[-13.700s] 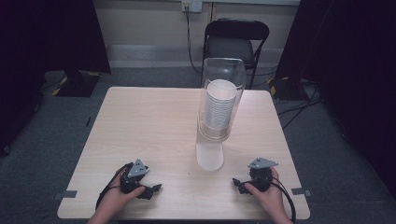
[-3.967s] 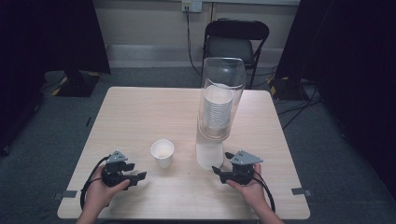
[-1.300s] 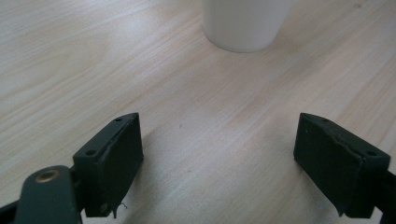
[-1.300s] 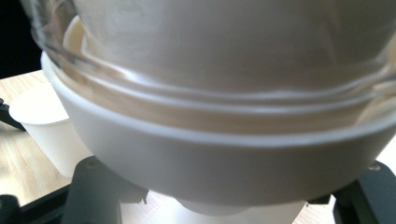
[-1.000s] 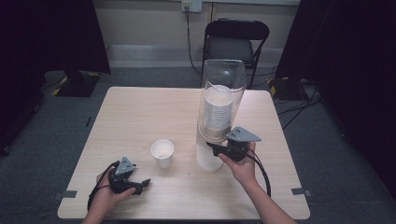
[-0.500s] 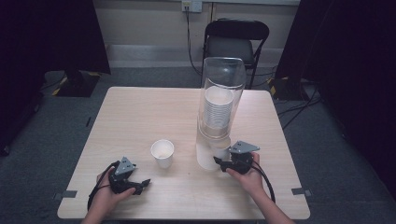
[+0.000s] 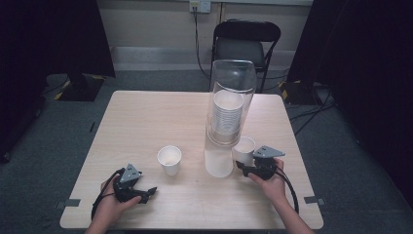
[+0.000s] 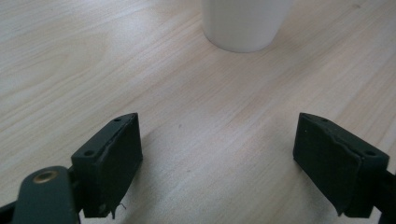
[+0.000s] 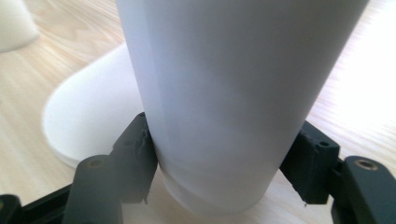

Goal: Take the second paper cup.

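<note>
My right gripper (image 7: 245,165) is shut on the lower part of a white paper cup (image 7: 244,147), upright just right of the dispenser's white base (image 7: 217,164). In the right gripper view both pads press the cup (image 9: 233,84) low on its wall; the jaws have just eased open a little with the cup still between them. A clear tube (image 7: 232,92) above the base holds a stack of cups. A second paper cup (image 7: 169,159) stands left of the base. My left gripper (image 7: 148,191) rests open near the front left of the table, its jaws (image 8: 219,154) bare, facing that cup (image 8: 245,23).
The light wooden table (image 7: 146,117) has free room across its left and back. A black chair (image 7: 246,44) stands behind the far edge. Dark curtains flank the scene. The dispenser base (image 9: 84,121) lies right behind the held cup.
My right hand has come down and toward the front edge from the dispenser's mouth, bringing a cup with it to the table right of the base. The left hand has stayed put.
</note>
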### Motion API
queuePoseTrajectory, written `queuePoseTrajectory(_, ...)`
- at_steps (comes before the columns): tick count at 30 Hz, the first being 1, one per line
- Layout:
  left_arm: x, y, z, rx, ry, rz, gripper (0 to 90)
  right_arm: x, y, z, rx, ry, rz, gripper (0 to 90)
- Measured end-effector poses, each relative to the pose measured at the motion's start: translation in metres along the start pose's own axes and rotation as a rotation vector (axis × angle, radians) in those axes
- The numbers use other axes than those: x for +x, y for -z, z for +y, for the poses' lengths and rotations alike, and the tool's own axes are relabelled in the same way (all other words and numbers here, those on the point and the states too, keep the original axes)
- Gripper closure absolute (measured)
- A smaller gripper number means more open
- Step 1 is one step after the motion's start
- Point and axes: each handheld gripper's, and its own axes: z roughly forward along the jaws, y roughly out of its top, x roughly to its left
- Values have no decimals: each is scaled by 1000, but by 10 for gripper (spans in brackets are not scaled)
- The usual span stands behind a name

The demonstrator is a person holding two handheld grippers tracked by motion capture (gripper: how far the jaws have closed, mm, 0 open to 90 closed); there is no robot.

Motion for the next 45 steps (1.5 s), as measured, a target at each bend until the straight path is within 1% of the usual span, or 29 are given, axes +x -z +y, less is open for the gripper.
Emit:
queuePoseTrajectory(1,0,0,0,0,0,0,151,-3,-1,-1,2,-5,-9,343)
queuePoseTrajectory(3,0,0,0,0,-1,0,151,-8,-4,-3,7,-41,-20,340)
queuePoseTrajectory(9,0,0,0,0,0,0,151,-12,-9,-6,21,-61,-29,339)
queuePoseTrajectory(14,0,0,0,0,-1,0,151,-11,-11,-7,38,-43,-32,336)
queuePoseTrajectory(21,0,0,0,0,0,0,151,-11,-12,-7,40,-43,-33,329)
queuePoseTrajectory(25,0,0,0,0,0,0,151,-11,-12,-8,57,-54,-38,324)
queuePoseTrajectory(31,0,0,0,0,0,0,151,-13,-10,-9,64,-53,-37,316)
queuePoseTrajectory(33,0,0,0,0,0,0,151,-13,-10,-10,68,-51,-39,302)
queuePoseTrajectory(35,0,0,0,0,0,0,151,-13,-9,-10,74,-54,-46,266)
queuePoseTrajectory(37,0,0,0,0,0,0,151,-13,-7,-11,69,-61,-51,243)
queuePoseTrajectory(43,0,0,0,0,0,0,151,-14,-2,-13,62,-48,-56,236)
queuePoseTrajectory(45,0,0,0,0,0,0,151,-15,1,-16,59,-54,-64,224)
